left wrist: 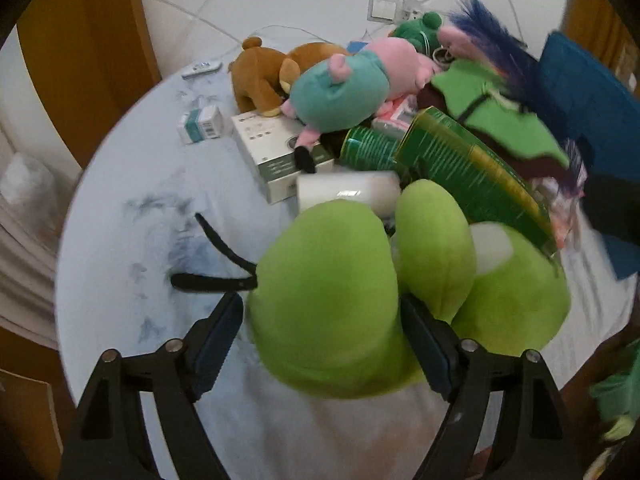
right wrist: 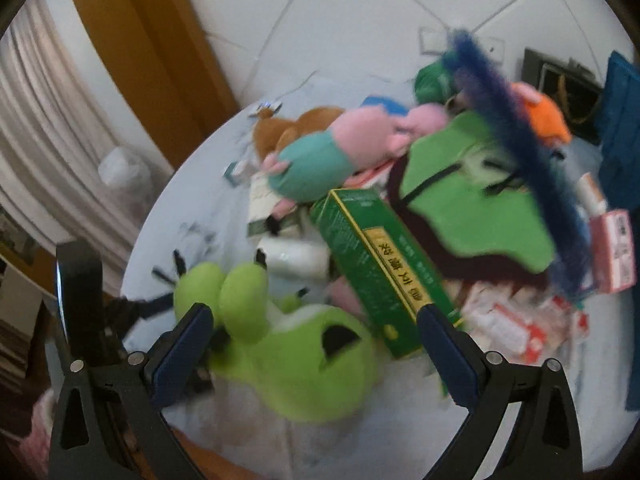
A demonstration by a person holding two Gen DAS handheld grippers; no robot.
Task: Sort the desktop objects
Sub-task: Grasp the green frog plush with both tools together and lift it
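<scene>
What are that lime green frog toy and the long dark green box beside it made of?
The frog toy looks like soft plush fabric over stuffing: matte, fuzzy, and bulging around the left gripper that squeezes it. The green box looks like printed cardboard, probably glossy or film-wrapped: flat faces, sharp edges, gold lettering and streaks of glare.

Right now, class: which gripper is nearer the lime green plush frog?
Left. The left gripper has its fingers around the lime green plush frog; the right gripper hovers open above it.
</scene>
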